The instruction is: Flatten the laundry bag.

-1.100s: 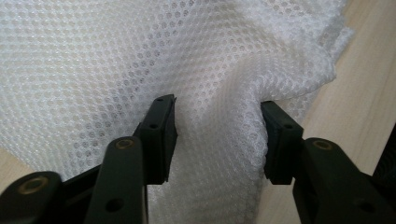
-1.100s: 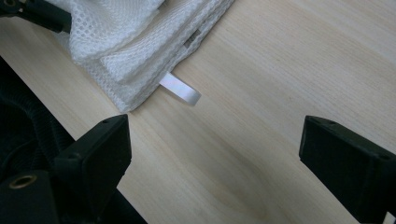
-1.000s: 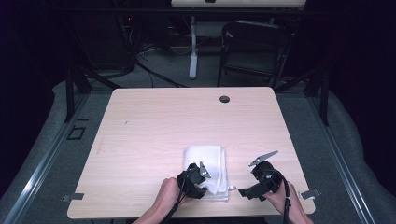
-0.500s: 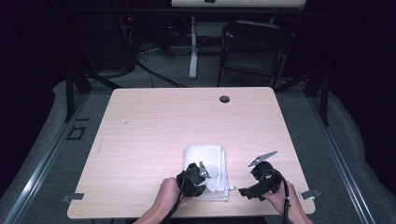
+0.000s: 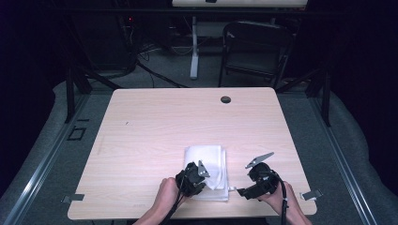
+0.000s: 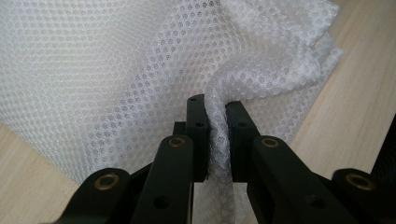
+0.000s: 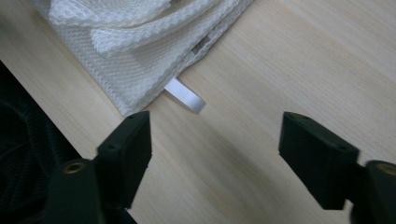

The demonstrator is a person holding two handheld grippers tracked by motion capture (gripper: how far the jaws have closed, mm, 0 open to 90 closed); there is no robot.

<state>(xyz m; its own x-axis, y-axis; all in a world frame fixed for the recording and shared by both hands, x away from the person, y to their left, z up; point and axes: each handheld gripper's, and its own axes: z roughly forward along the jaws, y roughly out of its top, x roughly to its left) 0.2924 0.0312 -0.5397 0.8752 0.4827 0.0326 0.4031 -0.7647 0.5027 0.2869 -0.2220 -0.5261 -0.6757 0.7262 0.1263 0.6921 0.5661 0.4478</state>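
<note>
A folded white mesh cloth (image 5: 206,168) lies near the table's (image 5: 155,126) front edge, right of centre, its long axis running from front to back edge. The left gripper (image 6: 215,128) is clenched on a bunched fold of it. The right gripper view shows a plain white tab (image 7: 185,95) with no readable writing at the cloth's hem. The right gripper (image 7: 215,149), jaws just narrowing, stands released over bare wood.

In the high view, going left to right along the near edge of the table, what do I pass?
Left gripper, pinching a fold of the white mesh cloth → the cloth's small white loop tab → right gripper, jaws apart over bare table, nothing between them.
</note>
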